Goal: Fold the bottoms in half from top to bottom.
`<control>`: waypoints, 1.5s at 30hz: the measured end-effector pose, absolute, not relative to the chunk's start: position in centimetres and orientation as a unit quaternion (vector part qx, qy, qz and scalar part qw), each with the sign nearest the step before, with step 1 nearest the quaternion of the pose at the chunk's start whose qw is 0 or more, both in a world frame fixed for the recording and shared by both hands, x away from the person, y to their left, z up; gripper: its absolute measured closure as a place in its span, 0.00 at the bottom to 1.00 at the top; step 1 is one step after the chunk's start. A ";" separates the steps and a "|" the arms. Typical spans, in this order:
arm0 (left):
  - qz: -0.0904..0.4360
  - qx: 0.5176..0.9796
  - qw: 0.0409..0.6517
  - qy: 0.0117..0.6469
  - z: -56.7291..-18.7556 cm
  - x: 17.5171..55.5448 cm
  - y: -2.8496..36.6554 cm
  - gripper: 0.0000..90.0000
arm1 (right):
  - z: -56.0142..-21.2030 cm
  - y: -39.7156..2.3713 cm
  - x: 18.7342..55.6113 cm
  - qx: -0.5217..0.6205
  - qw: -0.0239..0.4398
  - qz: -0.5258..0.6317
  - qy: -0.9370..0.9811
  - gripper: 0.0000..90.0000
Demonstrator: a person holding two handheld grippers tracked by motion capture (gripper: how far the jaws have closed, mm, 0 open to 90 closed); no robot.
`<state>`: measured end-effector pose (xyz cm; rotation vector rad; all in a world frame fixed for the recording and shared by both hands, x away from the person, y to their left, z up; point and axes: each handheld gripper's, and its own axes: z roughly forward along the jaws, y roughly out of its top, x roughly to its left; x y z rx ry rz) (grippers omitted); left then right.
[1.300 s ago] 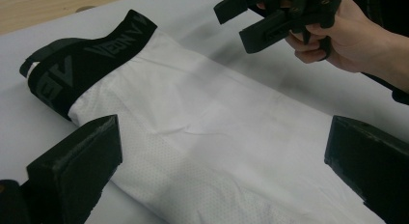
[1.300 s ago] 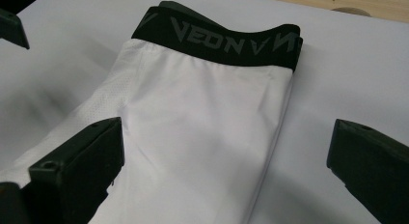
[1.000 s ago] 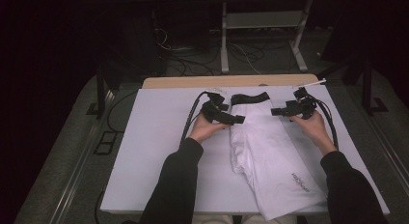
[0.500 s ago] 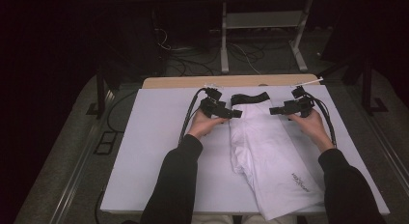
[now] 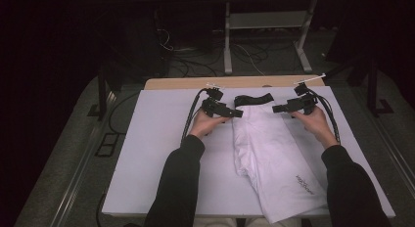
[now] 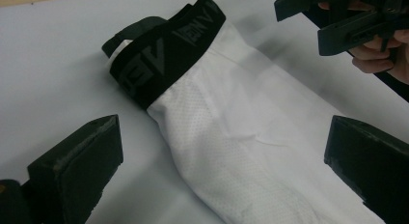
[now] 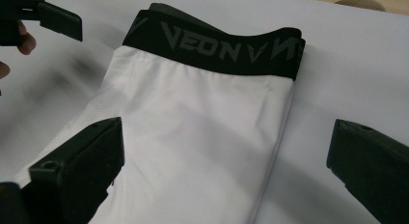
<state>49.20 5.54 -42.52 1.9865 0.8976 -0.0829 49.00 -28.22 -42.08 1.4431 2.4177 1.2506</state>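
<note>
White folded shorts (image 5: 274, 158) with a black lettered waistband (image 5: 253, 98) lie lengthwise on the white table cover (image 5: 151, 153), waistband at the far end. My left gripper (image 5: 237, 113) hovers at the waistband's left corner, jaws wide apart and empty. In the left gripper view the waistband (image 6: 166, 45) and white mesh cloth (image 6: 231, 151) lie between the jaws. My right gripper (image 5: 277, 109) hangs open at the waistband's right side, holding nothing. The right gripper view looks down on the waistband (image 7: 214, 43) and the smooth white fabric (image 7: 202, 151).
A bare wooden strip (image 5: 235, 82) of the table shows behind the cover. Beyond it stand a metal frame (image 5: 266, 36) and loose cables on a dark floor. Open cover lies to the left of the shorts.
Both grippers have moved slightly away from me toward the waistband end and stay open. The shorts lie as before.
</note>
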 end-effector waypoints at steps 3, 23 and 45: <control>-0.037 0.806 0.459 0.371 -42.8 49.6 5.4 0.00 | -42.3 -28.1 49.5 0.473 0.030 0.398 0.785 0.00; -0.058 0.793 0.455 0.402 -45.1 50.8 4.5 0.14 | -44.1 -28.2 50.7 0.498 -0.008 0.388 0.776 0.23; -0.073 0.790 0.452 0.408 -46.0 51.3 4.3 0.39 | -44.9 -27.8 51.0 0.510 -0.010 0.369 0.777 0.51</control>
